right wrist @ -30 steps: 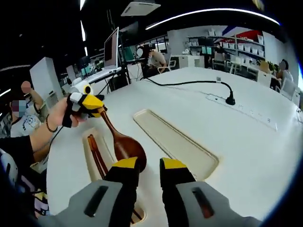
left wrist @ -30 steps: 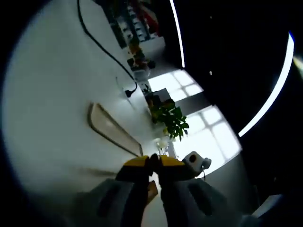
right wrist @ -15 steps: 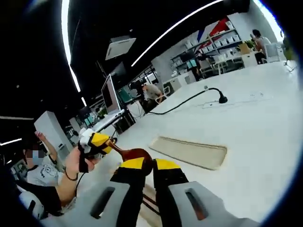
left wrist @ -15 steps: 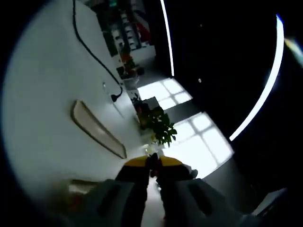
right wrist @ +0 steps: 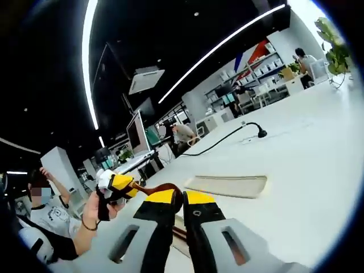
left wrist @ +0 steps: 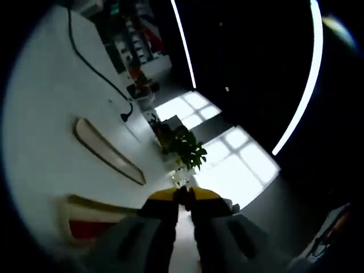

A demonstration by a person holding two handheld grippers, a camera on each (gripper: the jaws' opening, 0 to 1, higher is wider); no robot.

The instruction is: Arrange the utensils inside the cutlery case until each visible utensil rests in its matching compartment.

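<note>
A wooden spoon [right wrist: 162,190] is pinched by its handle in the left gripper [right wrist: 120,184], held above the case [right wrist: 181,234] for placing. The right gripper [right wrist: 178,200] is nearly closed, empty.

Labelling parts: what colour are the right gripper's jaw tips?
Yellow tips on the right gripper, above black and grey; clearest in the right gripper view.

White table [right wrist: 318,148], black cable [right wrist: 224,139], potted plant [left wrist: 182,147], computer monitor [right wrist: 137,132], seated people in background
</note>
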